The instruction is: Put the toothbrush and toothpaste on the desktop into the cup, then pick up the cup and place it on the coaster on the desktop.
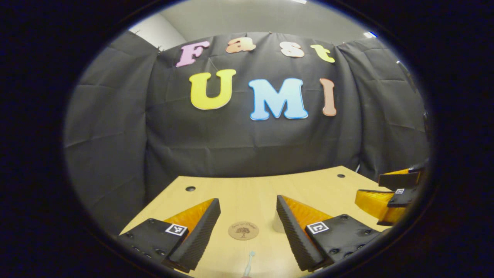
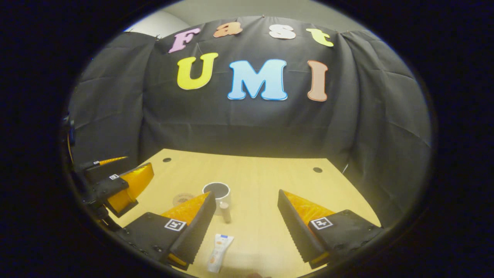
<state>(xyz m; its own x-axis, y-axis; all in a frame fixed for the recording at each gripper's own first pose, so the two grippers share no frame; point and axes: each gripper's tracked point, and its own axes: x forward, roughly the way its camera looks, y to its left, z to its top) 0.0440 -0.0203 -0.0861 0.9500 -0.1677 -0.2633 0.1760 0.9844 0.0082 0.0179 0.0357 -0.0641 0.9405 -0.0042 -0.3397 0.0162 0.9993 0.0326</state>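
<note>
In the right gripper view a white cup (image 2: 223,199) with a dark inside stands upright on the wooden desktop (image 2: 254,173), its handle toward me. A white toothpaste tube (image 2: 219,248) lies flat nearer to me. My right gripper (image 2: 246,200) hovers open over them, holding nothing. The round brown coaster (image 2: 182,199) peeks out left of the cup. In the left gripper view the coaster (image 1: 243,230) lies between the open fingers of my left gripper (image 1: 247,208). A pale toothbrush (image 1: 249,263) lies just below it. The cup (image 1: 275,224) is mostly hidden behind the right finger.
Black cloth walls close off the desktop at the back and both sides. Small dark holes (image 2: 317,170) mark the desktop's far corners. The right gripper (image 1: 386,200) hangs at the left gripper view's right edge. The left gripper (image 2: 123,185) hangs at the right gripper view's left edge.
</note>
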